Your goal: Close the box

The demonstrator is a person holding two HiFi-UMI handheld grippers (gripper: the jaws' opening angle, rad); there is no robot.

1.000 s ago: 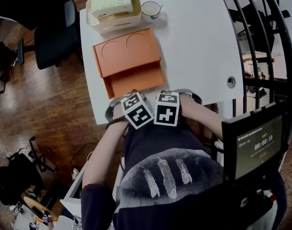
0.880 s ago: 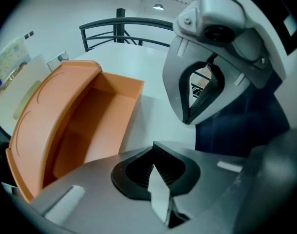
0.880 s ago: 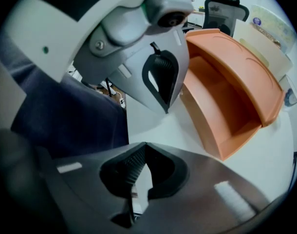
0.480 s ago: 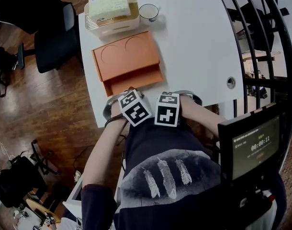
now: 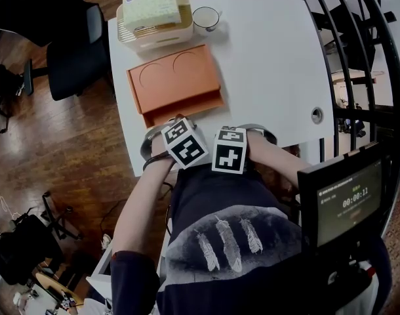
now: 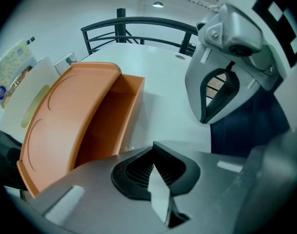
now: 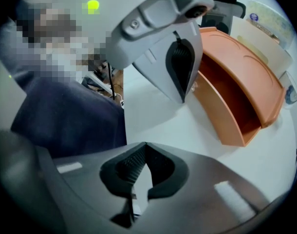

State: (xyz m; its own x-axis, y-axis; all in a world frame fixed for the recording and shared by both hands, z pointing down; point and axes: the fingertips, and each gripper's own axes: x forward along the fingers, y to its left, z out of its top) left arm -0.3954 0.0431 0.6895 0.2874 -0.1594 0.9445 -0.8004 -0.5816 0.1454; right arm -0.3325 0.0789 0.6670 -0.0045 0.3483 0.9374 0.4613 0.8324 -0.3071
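**Inspector:** Fingers (image 6: 135,172) of the left gripper (image 6: 154,149) are pressed tip to tip with nothing between them. The right gripper (image 7: 145,149) is likewise closed and empty. Both sit at the near edge of the table (image 5: 279,64), just short of the box (image 5: 177,90).

**Clerk:** And the box?

**Inspector:** Orange, on the table directly ahead of the grippers. Its lid (image 6: 65,116) is raised at the near edge, and the base (image 7: 221,111) is open beneath it.

**Clerk:** Recommended method?

**Inspector:** In my judgement, hold the jaws together, set a tip on the lid's near edge and press down evenly. Steady the base with the other gripper so it does not slide toward the rack (image 5: 154,35) and cup (image 5: 205,17) behind.

**Clerk:** Discrepancies between views?

**Inspector:** The head view hides the jaws under the marker cubes (image 5: 185,144) and makes the lid look almost flat. The gripper views show how wide the gap is. Only the head view shows the whole layout behind the box.
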